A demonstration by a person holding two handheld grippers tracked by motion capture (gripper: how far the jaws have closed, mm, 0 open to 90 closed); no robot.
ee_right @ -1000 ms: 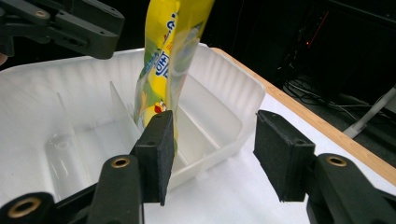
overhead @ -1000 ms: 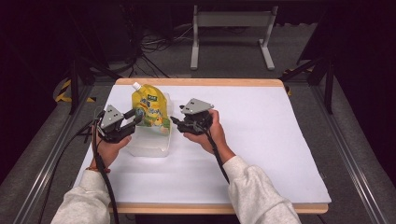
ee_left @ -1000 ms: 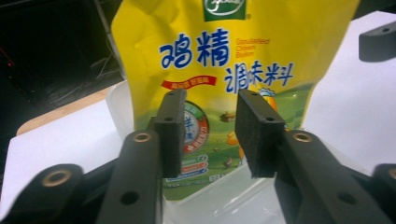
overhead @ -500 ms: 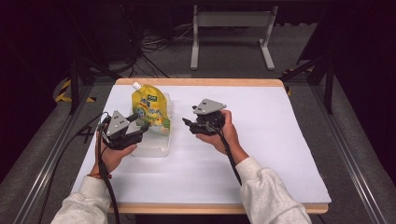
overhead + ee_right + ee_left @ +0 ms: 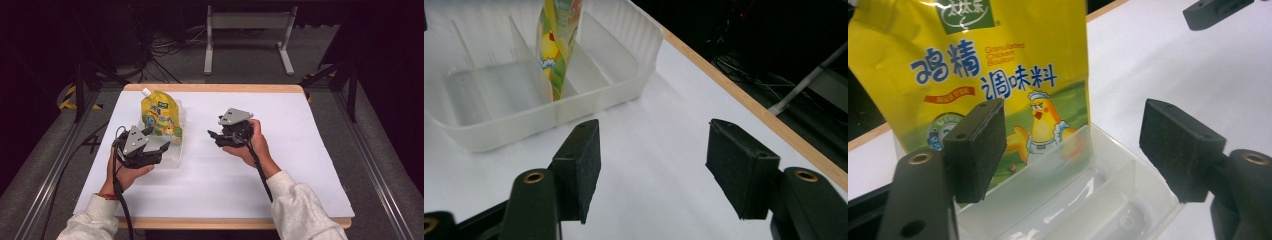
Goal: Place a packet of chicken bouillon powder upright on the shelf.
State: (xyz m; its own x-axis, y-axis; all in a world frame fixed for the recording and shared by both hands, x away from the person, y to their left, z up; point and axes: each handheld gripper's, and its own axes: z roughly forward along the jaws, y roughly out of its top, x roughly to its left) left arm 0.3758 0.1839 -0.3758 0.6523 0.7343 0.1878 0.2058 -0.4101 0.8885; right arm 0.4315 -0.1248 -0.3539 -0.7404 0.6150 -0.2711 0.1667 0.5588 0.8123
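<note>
Each claw was matte black; the left claw (image 5: 159,148) and the right claw (image 5: 213,136) each carried a grey three-cornered plate on top, dotted with small dark holes. Their jaws ended in flat, rough-faced black pads (image 5: 977,145), and brass-ringed screw holes showed on the jaw arms. A black cable (image 5: 119,192) trailed from each. The person wore light grey sleeves (image 5: 302,212), with a reddish band at the left wrist.
</note>
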